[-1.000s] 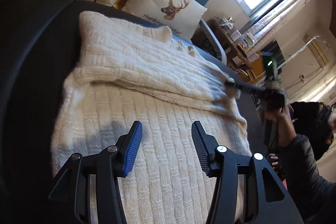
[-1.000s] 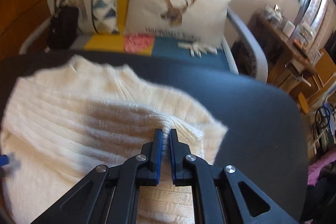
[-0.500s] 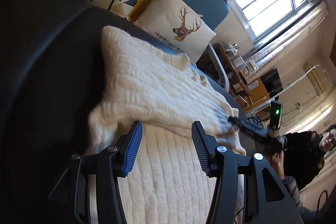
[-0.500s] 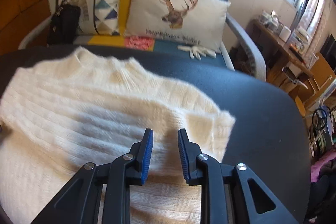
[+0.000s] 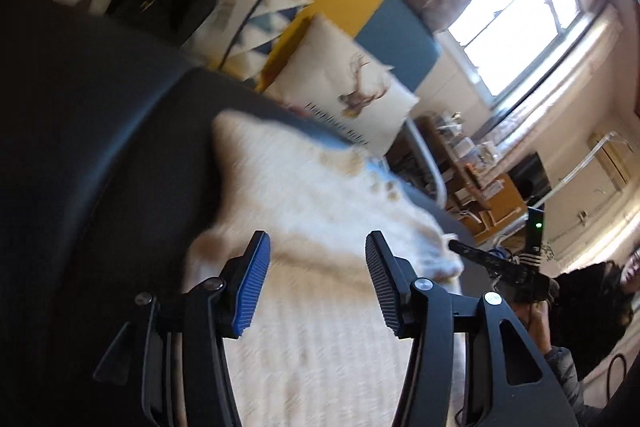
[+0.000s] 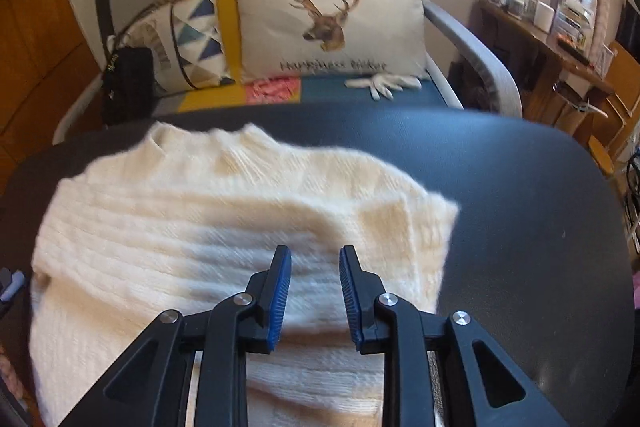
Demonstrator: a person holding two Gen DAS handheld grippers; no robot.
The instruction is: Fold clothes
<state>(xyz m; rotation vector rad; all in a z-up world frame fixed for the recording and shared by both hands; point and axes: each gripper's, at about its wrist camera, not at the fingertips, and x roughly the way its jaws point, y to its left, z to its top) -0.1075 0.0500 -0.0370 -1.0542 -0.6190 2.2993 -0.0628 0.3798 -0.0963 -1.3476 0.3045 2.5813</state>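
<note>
A cream knitted sweater [image 6: 220, 227] lies on the black table [image 6: 520, 207], with a part folded over its body. My right gripper [image 6: 315, 255] hovers just above the folded edge near the sweater's right side, open, with nothing pinched between its blue pads. In the blurred left wrist view the sweater [image 5: 320, 187] stretches away under my left gripper [image 5: 317, 247]; its jaws are opening and hold nothing. The right gripper [image 5: 454, 246] shows there at the sweater's far corner, and a tip of the left gripper [image 6: 12, 283] peeks in at the left edge of the right wrist view.
Behind the table is a yellow and blue sofa with a deer pillow [image 6: 332, 23], a triangle-pattern pillow [image 6: 192, 35], a black bag [image 6: 126, 83] and a white glove [image 6: 384, 83]. A cluttered wooden side table [image 6: 540, 39] stands right. The person [image 5: 580, 307] sits beyond the table's right edge.
My right gripper let go of the sweater's folded edge, opened and lifted slightly. The left gripper rose and tilted up, so more of the sofa and window came into view.
</note>
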